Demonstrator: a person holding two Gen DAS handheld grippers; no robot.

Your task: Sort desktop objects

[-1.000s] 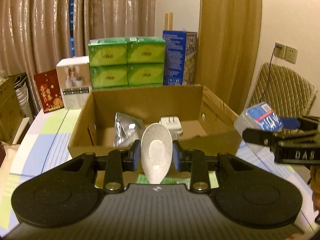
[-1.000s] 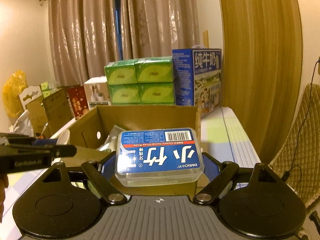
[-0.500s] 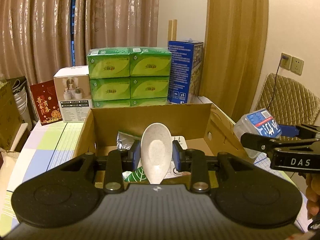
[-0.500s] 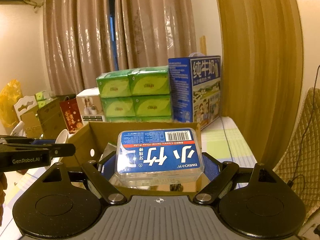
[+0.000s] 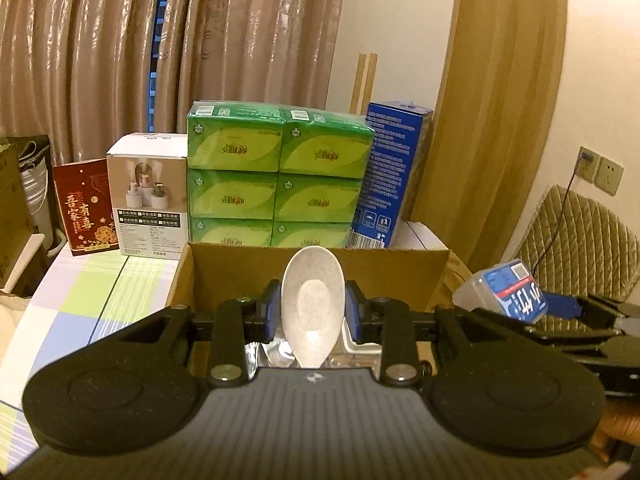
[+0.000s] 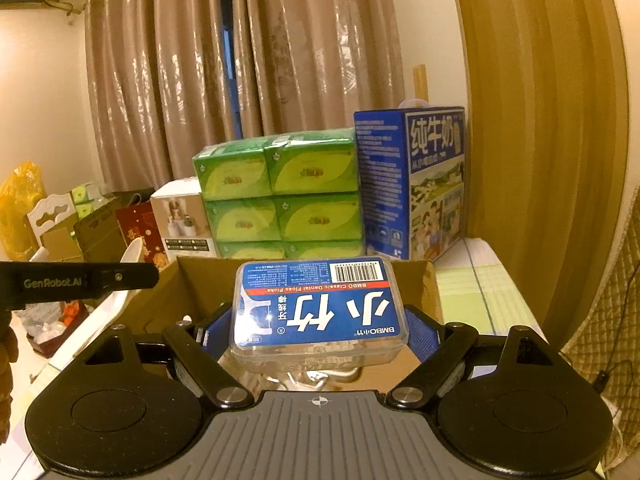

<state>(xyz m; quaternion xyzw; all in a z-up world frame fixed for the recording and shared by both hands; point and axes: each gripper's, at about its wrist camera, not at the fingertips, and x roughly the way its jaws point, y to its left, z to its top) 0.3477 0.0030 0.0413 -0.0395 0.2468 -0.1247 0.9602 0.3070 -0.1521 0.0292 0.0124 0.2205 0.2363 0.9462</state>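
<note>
My left gripper [image 5: 312, 312] is shut on a speckled white spoon [image 5: 313, 304], bowl end up, held above the open cardboard box [image 5: 320, 270]. Silver foil packets and a white item show low inside the box, under the spoon. My right gripper [image 6: 318, 328] is shut on a clear dental floss box [image 6: 320, 312] with a blue label, also over the cardboard box [image 6: 208, 280]. In the left wrist view the floss box [image 5: 508, 292] shows at the right. In the right wrist view the spoon [image 6: 128, 272] and the other gripper's finger show at the left.
Behind the cardboard box stand stacked green tissue packs [image 5: 276, 188], a blue milk carton [image 5: 392, 176], a white product box [image 5: 148, 196] and a red box [image 5: 86, 208]. A checked tablecloth [image 5: 80, 300] covers the table. A quilted chair [image 5: 580, 236] is at the right.
Both grippers have moved forward over the cardboard box, still holding the spoon and the floss box. The box's far wall now sits close in both views.
</note>
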